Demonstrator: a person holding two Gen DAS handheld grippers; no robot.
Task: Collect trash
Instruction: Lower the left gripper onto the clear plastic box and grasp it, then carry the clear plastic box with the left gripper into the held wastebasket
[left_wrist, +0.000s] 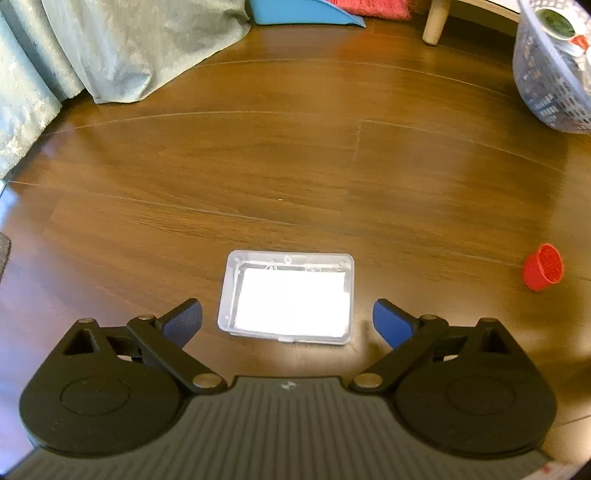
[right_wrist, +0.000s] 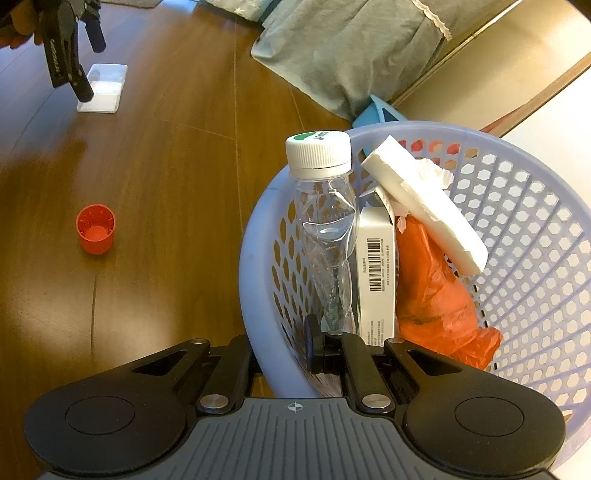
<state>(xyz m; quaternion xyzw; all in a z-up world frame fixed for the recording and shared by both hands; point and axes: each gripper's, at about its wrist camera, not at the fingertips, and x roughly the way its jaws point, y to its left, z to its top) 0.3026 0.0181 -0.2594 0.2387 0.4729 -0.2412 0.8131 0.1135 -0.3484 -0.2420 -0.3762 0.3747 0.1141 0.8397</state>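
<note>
A clear plastic box (left_wrist: 286, 297) with a white sheet inside lies flat on the wooden floor. My left gripper (left_wrist: 288, 314) hangs over it, open wide, and its blue pads (left_wrist: 184, 321) stand off either short end without touching. The right wrist view shows the same box (right_wrist: 103, 88) under the left gripper (right_wrist: 91, 68). A red cap (left_wrist: 543, 266) (right_wrist: 96, 229) lies on the floor to the right. My right gripper (right_wrist: 316, 347) is shut on the near rim of the lavender basket (right_wrist: 258, 236), which holds a clear bottle (right_wrist: 325, 206), a barcoded carton (right_wrist: 376, 266), an orange bag (right_wrist: 432, 291) and a white slab (right_wrist: 424, 199).
A grey-green curtain (left_wrist: 110, 55) drapes onto the floor at the far left. Behind it lie a blue object (left_wrist: 303, 13) and a red cloth (left_wrist: 369, 7). A pale furniture leg (left_wrist: 436, 22) stands beside the basket (left_wrist: 546, 85). A hand (right_wrist: 18, 29) holds the left gripper.
</note>
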